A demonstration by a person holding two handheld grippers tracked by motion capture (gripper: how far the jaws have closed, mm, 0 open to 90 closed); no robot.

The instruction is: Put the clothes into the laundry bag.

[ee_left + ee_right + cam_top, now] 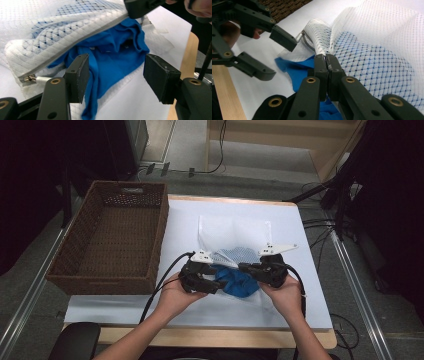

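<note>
Holding the mesh bag (pixel 372 57) by its upper zipper edge, the right gripper (pixel 327 65) is clamped there. The blue garment (pixel 112 60) lies half inside this bag; the left gripper (pixel 116 77) stands apart beside it, so pushing and zipping remain.

mesh bags: 1 (pixel 235 237)
blue garments: 1 (pixel 239 282)
wicker baskets: 1 (pixel 116 237)
my grippers: 2, left (pixel 216 279), right (pixel 245 266)
</note>
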